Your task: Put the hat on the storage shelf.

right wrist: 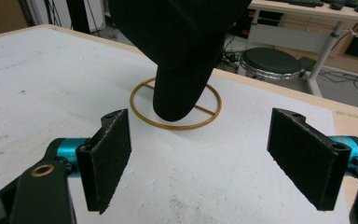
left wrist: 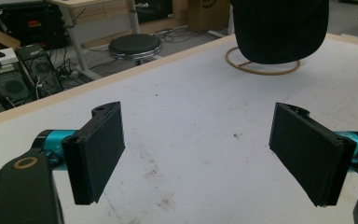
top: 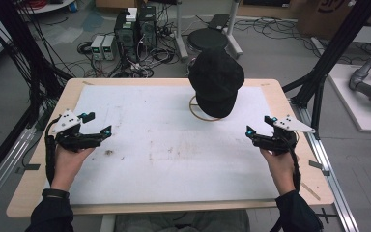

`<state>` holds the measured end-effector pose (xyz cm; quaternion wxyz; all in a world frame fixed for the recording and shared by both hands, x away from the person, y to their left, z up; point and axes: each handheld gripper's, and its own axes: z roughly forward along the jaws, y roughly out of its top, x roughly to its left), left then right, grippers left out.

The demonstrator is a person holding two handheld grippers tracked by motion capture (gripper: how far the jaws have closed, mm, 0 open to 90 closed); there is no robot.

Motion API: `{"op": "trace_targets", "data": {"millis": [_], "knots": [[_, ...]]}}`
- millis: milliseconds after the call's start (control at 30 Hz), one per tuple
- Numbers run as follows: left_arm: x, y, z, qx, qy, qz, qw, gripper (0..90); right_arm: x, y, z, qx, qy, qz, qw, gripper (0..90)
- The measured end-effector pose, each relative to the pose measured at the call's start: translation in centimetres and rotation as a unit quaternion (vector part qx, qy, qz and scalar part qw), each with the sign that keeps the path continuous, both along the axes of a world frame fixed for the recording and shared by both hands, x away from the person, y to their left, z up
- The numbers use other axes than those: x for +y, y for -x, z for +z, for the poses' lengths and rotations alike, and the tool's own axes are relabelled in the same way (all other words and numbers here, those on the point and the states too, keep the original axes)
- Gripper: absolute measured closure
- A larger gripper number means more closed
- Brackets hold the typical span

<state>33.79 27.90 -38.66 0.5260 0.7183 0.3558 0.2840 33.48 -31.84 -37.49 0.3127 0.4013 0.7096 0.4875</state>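
Observation:
A black cap (top: pixel 216 82) sits on a stand with a thin wooden ring base (top: pixel 196 112) at the back middle of the white table mat (top: pixel 164 145). The cap (left wrist: pixel 279 28) fills the upper right of the left gripper view over its ring (left wrist: pixel 261 70), and the cap's brim (right wrist: pixel 182 51) hangs over the ring (right wrist: pixel 176 122) in the right gripper view. My left gripper (top: pixel 96 125) is held open near the left edge, far from the cap. Toward the right edge my right gripper (top: pixel 260 125) is open too, nothing between its jaws.
A black round stool (top: pixel 207 39) stands just behind the table, with computer boxes and tangled cables (top: pixel 125 38) on the floor beyond. Black frame posts (top: pixel 328 58) rise at the right. The table's wooden rim (top: pixel 290 145) borders the mat.

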Motion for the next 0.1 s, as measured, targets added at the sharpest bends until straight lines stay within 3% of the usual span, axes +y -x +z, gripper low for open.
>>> {"op": "trace_targets", "data": {"millis": [100], "knots": [[-0.05,-0.22,0.04,0.001,0.001,0.002,1.0,17.8,-0.17,0.07,0.03,0.0,-0.001,-0.002,1.0,21.0]]}}
